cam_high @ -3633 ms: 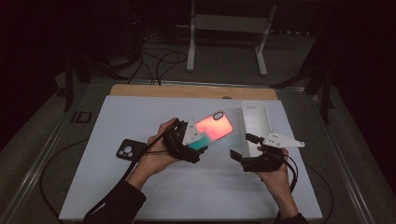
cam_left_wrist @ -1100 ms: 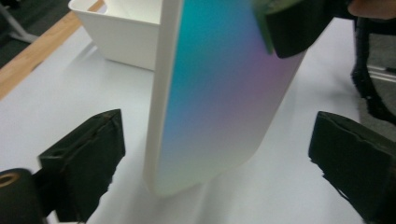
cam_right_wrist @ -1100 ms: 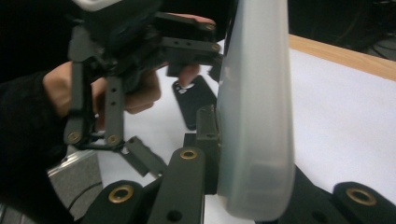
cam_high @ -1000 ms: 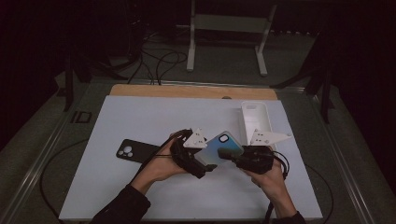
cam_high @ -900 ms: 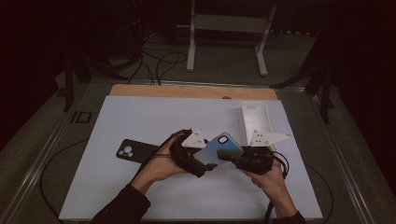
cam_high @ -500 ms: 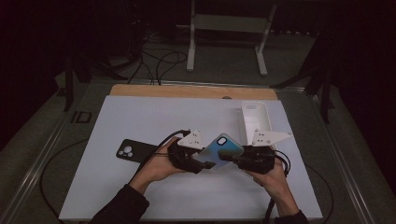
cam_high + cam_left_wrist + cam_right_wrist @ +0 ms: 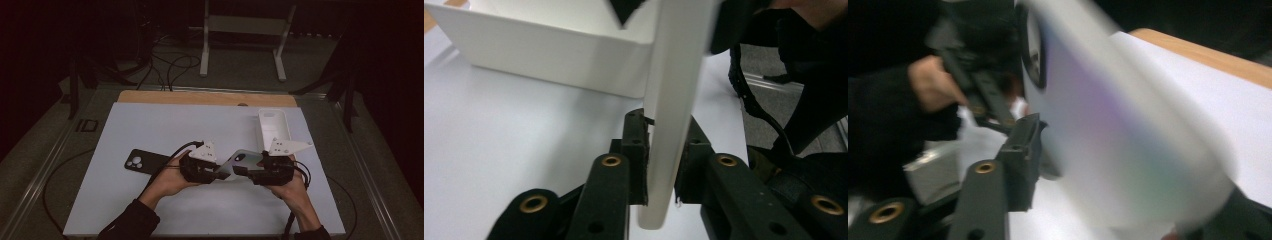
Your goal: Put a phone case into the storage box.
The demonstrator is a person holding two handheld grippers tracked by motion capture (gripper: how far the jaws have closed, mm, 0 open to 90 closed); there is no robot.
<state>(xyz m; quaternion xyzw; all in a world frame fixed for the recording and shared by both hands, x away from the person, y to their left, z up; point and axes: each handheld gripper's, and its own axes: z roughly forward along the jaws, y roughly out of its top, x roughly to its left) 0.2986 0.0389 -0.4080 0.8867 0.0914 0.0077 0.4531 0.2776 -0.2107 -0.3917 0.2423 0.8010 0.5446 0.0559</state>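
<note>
A phone with a pale, shimmering back and a camera ring hangs tilted above the white mat between both grippers. My left gripper has just been closing, and its pads now clamp the phone's thin edge. My right gripper sits at the phone's other end; its jaws have just been opening. In the right gripper view the phone's back is blurred, and one finger stands just off it. The other finger is hidden behind the phone.
A black phone case lies on the mat left of my hands. A white case lies at the back right, close behind the right gripper, and appears as a white wall. The wooden table edge runs behind the mat.
Earlier the left gripper alone held the phone with its glowing screen up. Now it hangs back-up between both grippers. Over the last second the left jaws closed on it; the hands stayed put.
</note>
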